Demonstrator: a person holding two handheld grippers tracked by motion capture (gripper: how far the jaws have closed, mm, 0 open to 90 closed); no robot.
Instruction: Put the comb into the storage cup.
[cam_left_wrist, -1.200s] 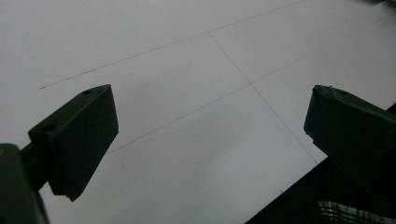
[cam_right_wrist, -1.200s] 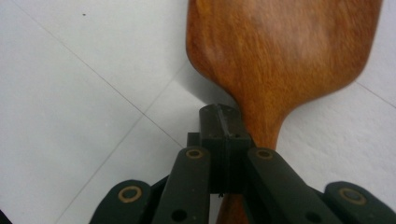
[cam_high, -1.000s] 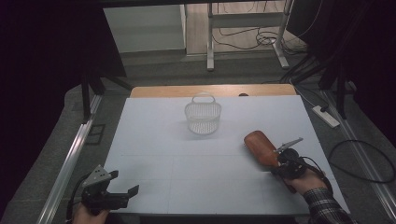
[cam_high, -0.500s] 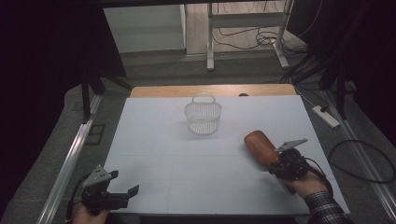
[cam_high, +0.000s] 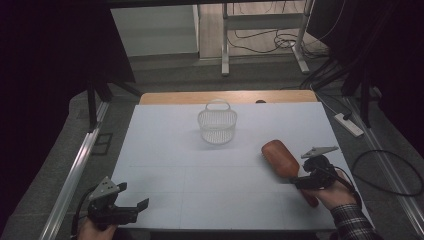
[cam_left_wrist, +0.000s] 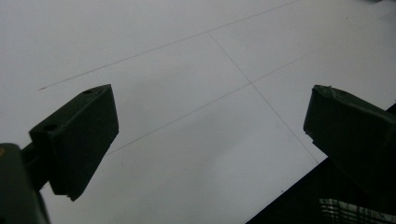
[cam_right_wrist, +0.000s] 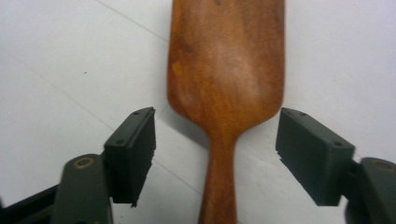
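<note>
The right gripper (cam_right_wrist: 215, 154) stands with its jaws wide apart, straddling the neck of a reddish-brown wooden paddle hairbrush (cam_right_wrist: 226, 70) that lies flat on the white table (cam_high: 165, 150), back up; neither jaw touches the wood. Nothing is grasped or lifted yet, so a pickup seems only about to begin. The left gripper (cam_left_wrist: 210, 135), likewise gaping, hovers empty at the near left corner. A white wire basket (cam_high: 217, 125) stands well beyond the brush, possibly its destination.

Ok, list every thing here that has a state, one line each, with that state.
Left gripper: open, nothing between its jaws, over bare table.
Right gripper: open, jaws either side of the brush's neck, not touching it.
Wooden hairbrush: lying flat, back up.
Basket: upright, apparently empty.
</note>
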